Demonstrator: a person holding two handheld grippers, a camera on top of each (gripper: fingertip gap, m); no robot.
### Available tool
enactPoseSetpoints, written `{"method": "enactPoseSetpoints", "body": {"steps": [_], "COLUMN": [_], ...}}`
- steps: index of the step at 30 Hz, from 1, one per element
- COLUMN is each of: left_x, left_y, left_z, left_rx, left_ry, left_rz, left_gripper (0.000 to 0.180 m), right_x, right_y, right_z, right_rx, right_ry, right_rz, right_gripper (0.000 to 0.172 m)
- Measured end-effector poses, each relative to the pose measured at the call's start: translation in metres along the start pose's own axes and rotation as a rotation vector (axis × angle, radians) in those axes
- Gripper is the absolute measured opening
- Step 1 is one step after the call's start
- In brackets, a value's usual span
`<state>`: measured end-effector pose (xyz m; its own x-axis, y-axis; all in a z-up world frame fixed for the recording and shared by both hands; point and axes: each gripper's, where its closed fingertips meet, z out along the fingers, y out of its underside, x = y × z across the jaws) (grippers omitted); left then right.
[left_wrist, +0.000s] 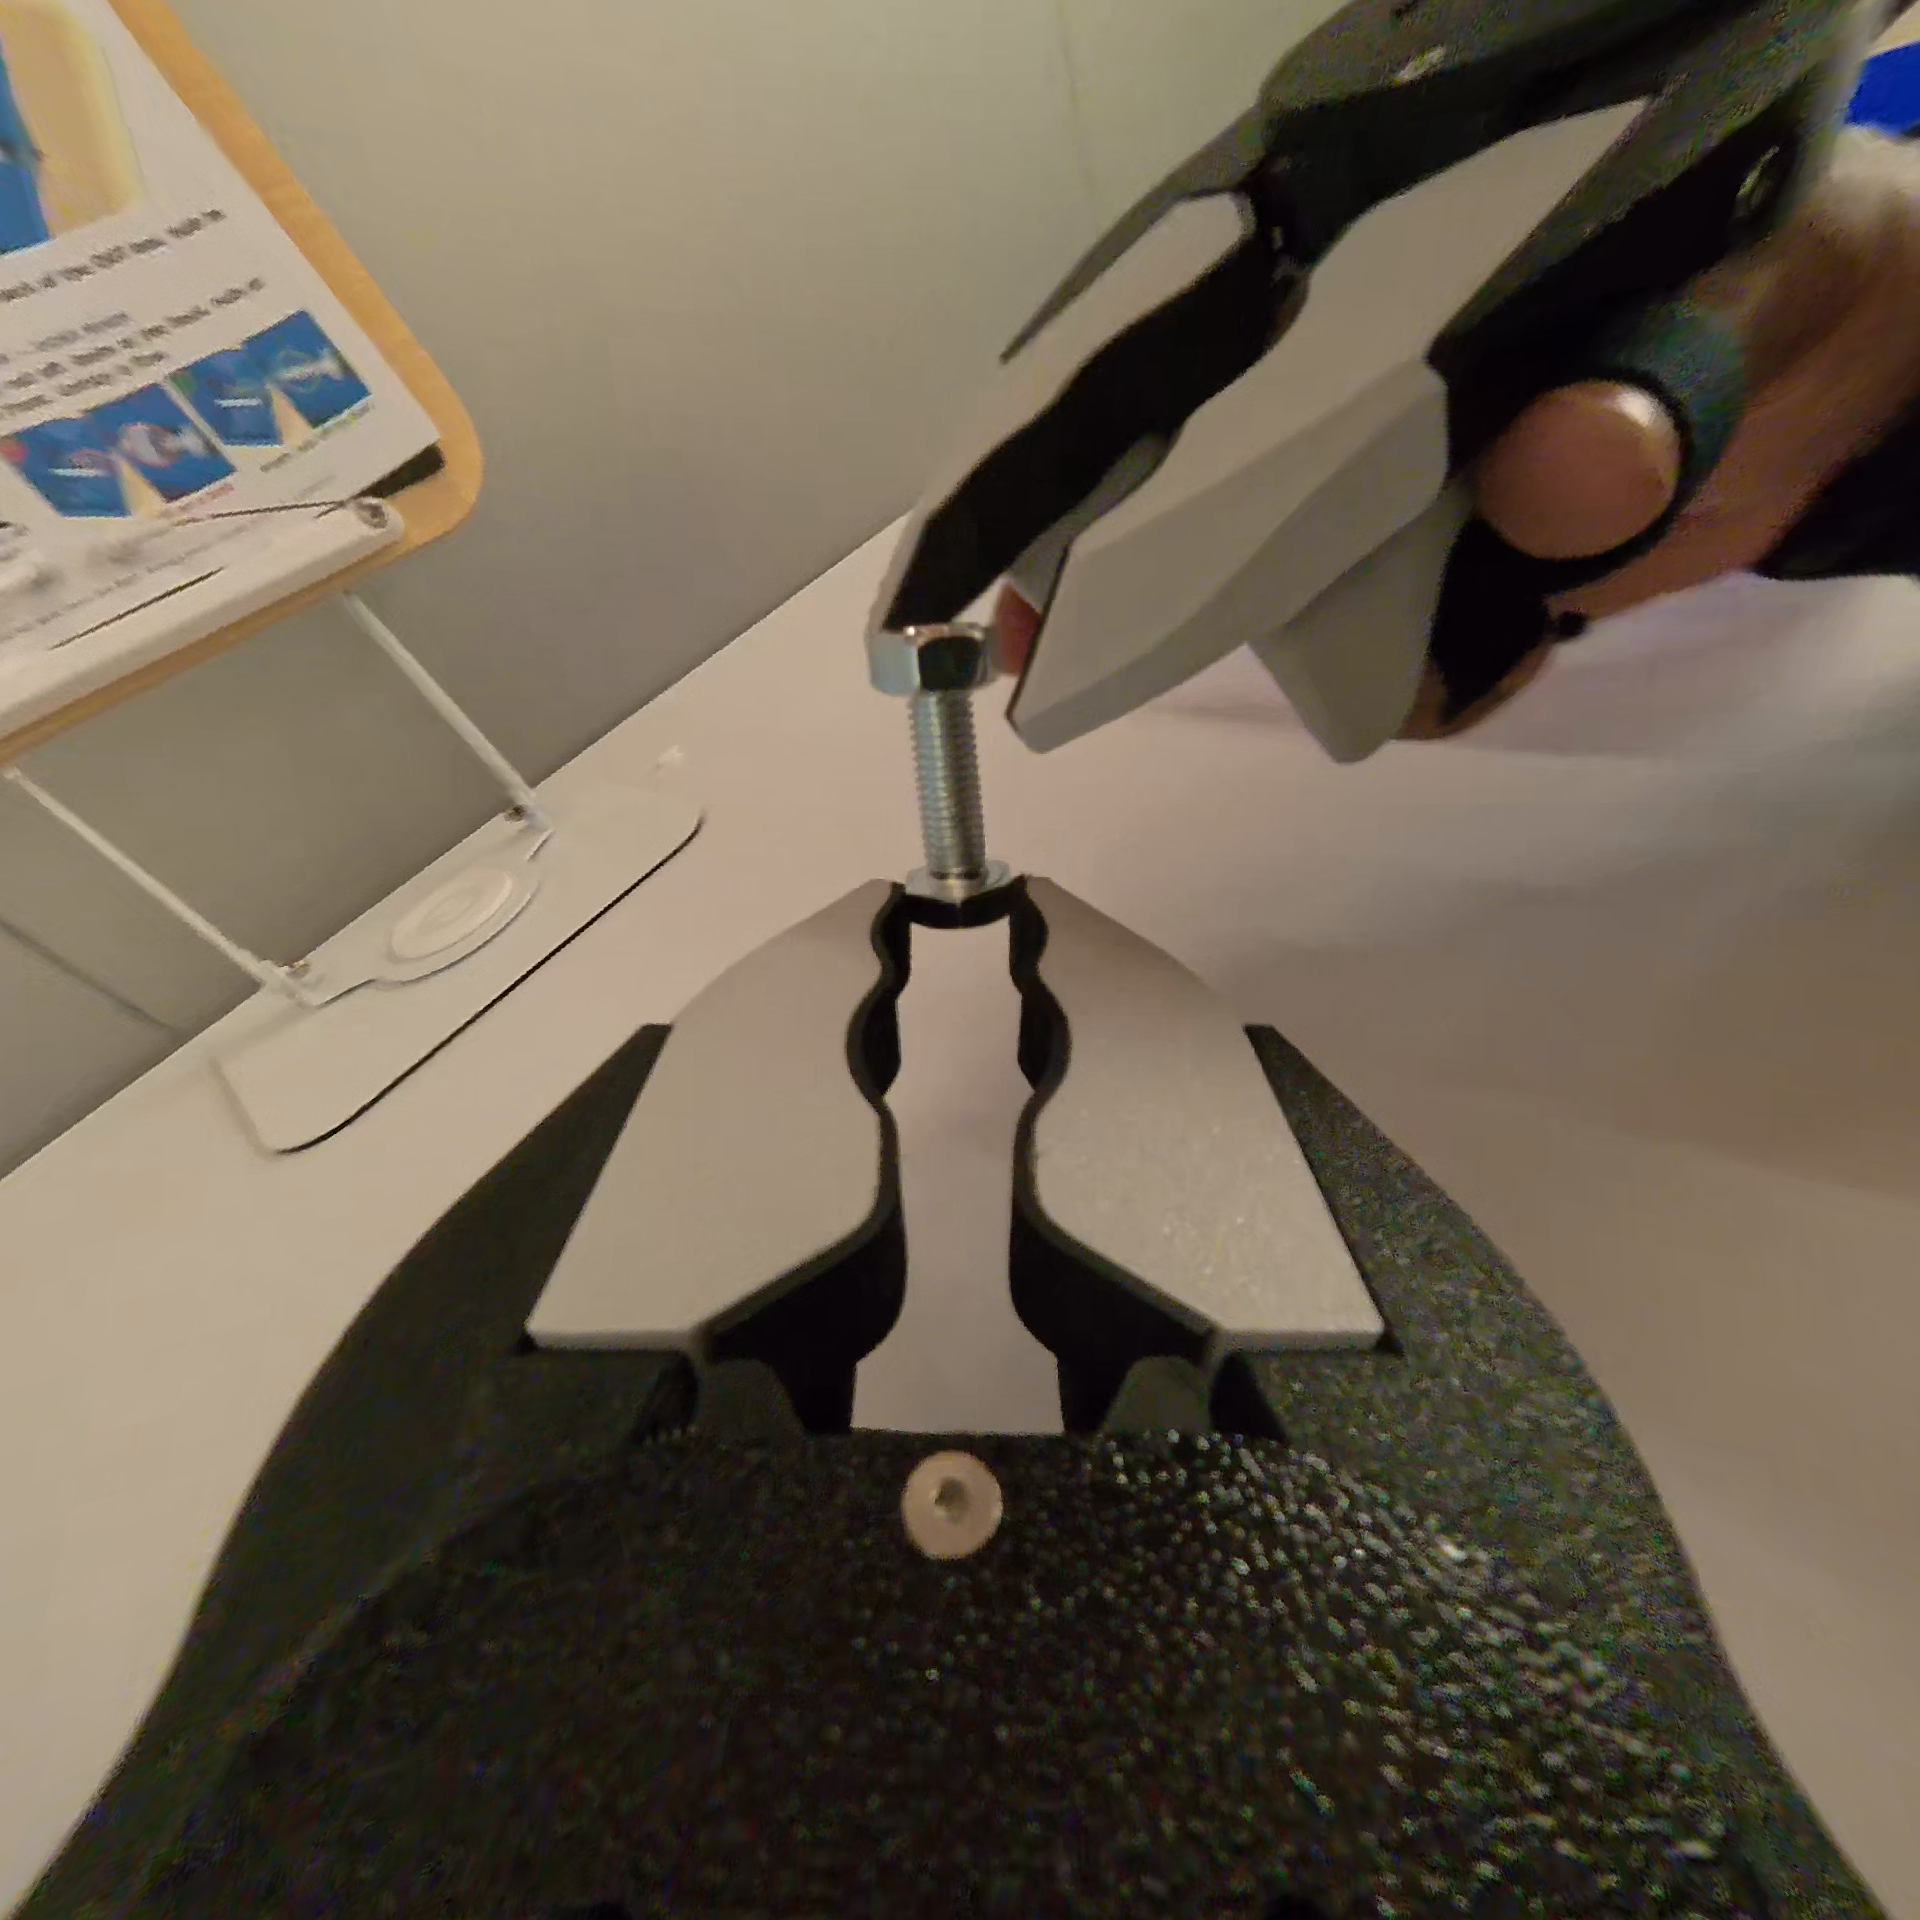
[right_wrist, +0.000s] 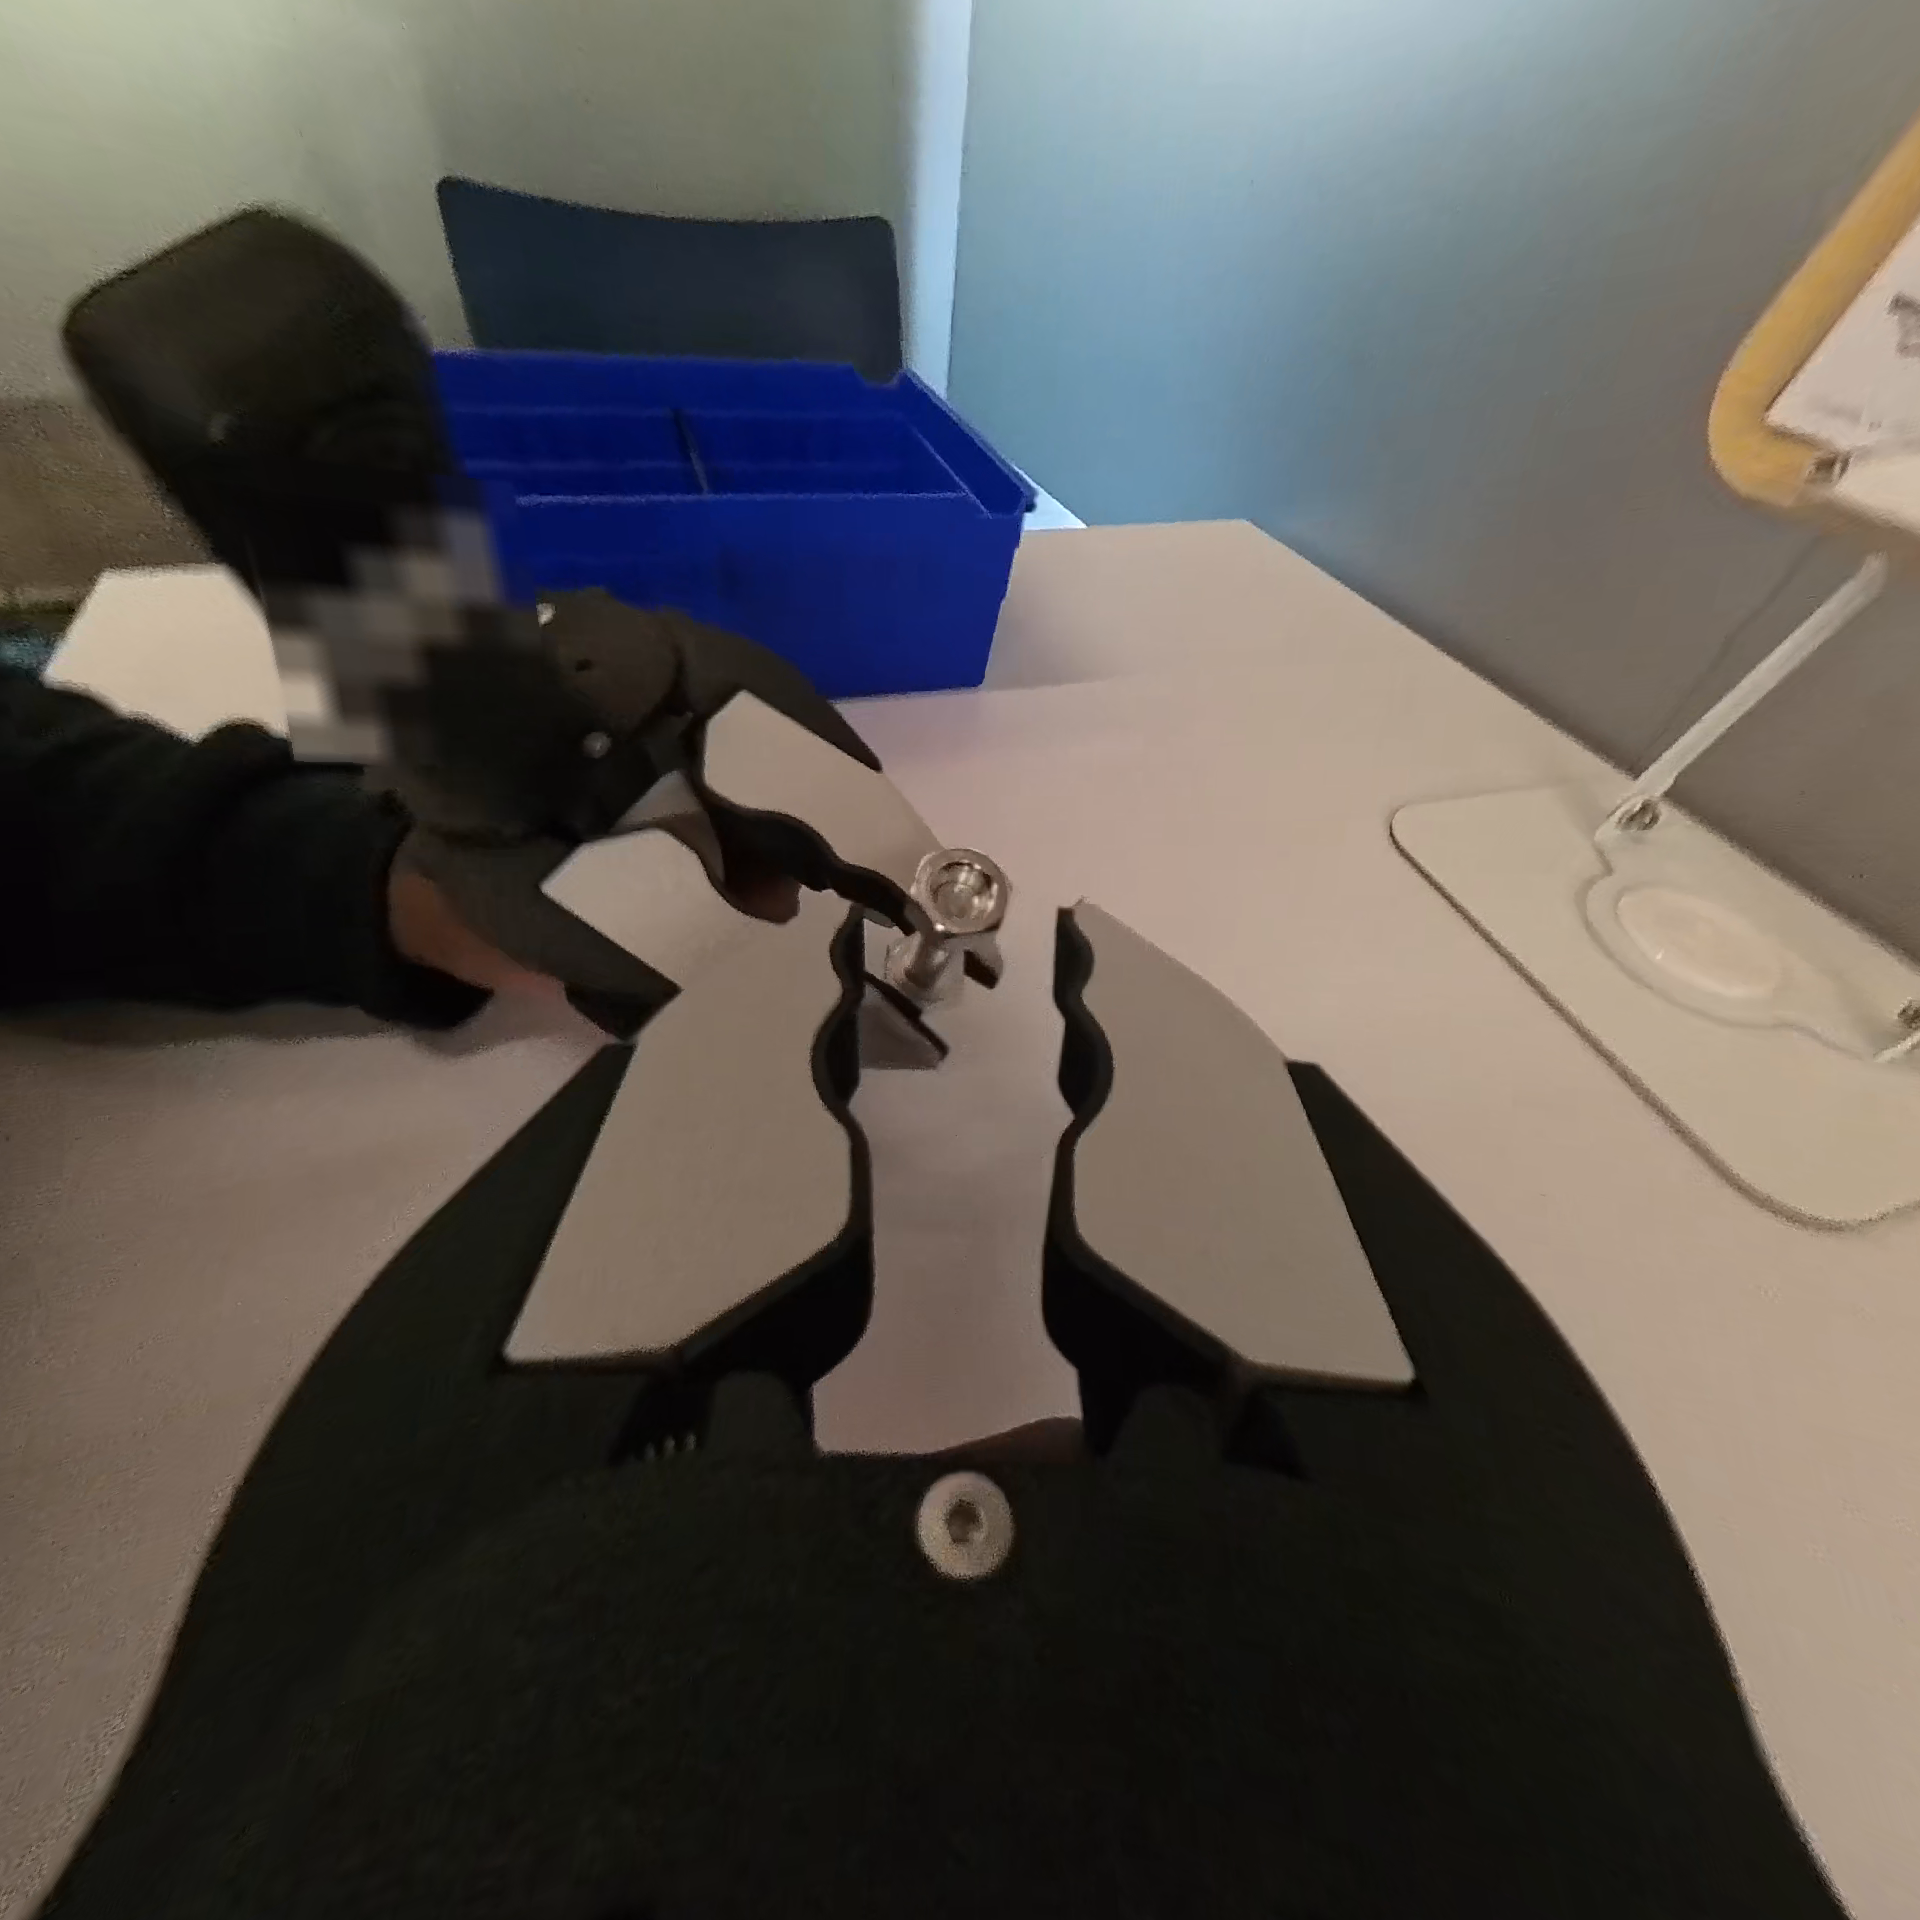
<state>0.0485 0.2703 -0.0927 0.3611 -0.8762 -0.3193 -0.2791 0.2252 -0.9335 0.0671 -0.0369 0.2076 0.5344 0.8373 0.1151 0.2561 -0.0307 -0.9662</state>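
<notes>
Left wrist view shows a silver bolt (left_wrist: 948, 781) standing upright above the white table (left_wrist: 1351, 987), a nut (left_wrist: 937, 659) at its top. The left gripper (left_wrist: 956, 902) clamps the bolt's lower hex end; that end is half hidden. The right gripper (right_wrist: 956, 920) is spread wide around the nut without pressing it. Behind stand a blurred blue bin (right_wrist: 748, 540) and a document stand (left_wrist: 457, 925), cut off.

Dim, soft indoor light; wide-angle edge distortion, motion blur, faint shadows.
</notes>
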Motion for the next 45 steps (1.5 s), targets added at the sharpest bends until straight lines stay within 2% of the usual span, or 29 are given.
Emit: {"method": "enactPoseSetpoints", "body": {"steps": [5, 9, 15, 18, 22, 24, 25, 27, 30, 34, 39, 41, 42, 44, 45], "left_x": [0.017, 0.025, 0.024, 0.011, -0.011, -0.012, -0.011, -0.009, -0.008, 0.003, 0.019, 0.019, 0.018, 0.014, 0.011], "left_y": [-0.004, 0.002, 0.013, 0.018, 0.026, 0.027, 0.026, 0.023, 0.023, 0.030, 0.037, 0.039, 0.041, 0.045, 0.047], "left_z": [-0.004, -0.004, -0.003, -0.003, -0.007, -0.009, -0.008, -0.007, -0.009, -0.010, -0.008, -0.008, -0.008, -0.009, -0.009], "left_rx": [-0.003, -0.049, -0.138, -0.184, -0.292, -0.304, -0.289, -0.258, -0.243, -0.263, -0.293, -0.310, -0.325, -0.352, -0.372], "left_ry": [0.131, 0.165, 0.140, 0.034, -0.148, -0.155, -0.141, -0.102, -0.062, 0.029, 0.123, 0.118, 0.111, 0.078, 0.057], "left_rz": [0.059, 0.116, 0.233, 0.302, 0.506, 0.539, 0.513, 0.416, 0.347, 0.382, 0.447, 0.479, 0.501, 0.566, 0.617], "left_gripper": [0.017, 0.018, 0.018, 0.018, 0.018, 0.018, 0.017, 0.017, 0.018, 0.018, 0.018, 0.018, 0.018, 0.018, 0.018], "right_x": [-0.011, -0.019, -0.020, -0.011, -0.005, -0.005, -0.007, -0.009, -0.004, -0.009, -0.019, -0.023, -0.022, -0.021, -0.021], "right_y": [0.001, 0.003, 0.025, 0.028, 0.036, 0.038, 0.037, 0.034, 0.030, 0.034, 0.049, 0.054, 0.057, 0.062, 0.064], "right_z": [-0.016, -0.023, -0.015, -0.007, 0.004, 0.005, 0.005, 0.003, -0.002, -0.009, -0.009, -0.008, -0.007, -0.004, -0.002], "right_rx": [-0.023, -0.034, -0.170, -0.220, -0.261, -0.267, -0.264, -0.245, -0.223, -0.237, -0.283, -0.316, -0.336, -0.381, -0.404], "right_ry": [-0.120, -0.169, -0.140, -0.075, 0.003, 0.002, -0.014, -0.043, -0.026, -0.040, -0.095, -0.120, -0.117, -0.119, -0.127], "right_rz": [-0.193, -0.258, -0.327, -0.168, 0.197, 0.220, 0.189, 0.103, -0.105, -0.391, -0.524, -0.503, -0.470, -0.311, -0.170], "right_gripper": [0.041, 0.035, 0.018, 0.018, 0.018, 0.018, 0.019, 0.037, 0.047, 0.042, 0.029, 0.017, 0.017, 0.017, 0.017]}}
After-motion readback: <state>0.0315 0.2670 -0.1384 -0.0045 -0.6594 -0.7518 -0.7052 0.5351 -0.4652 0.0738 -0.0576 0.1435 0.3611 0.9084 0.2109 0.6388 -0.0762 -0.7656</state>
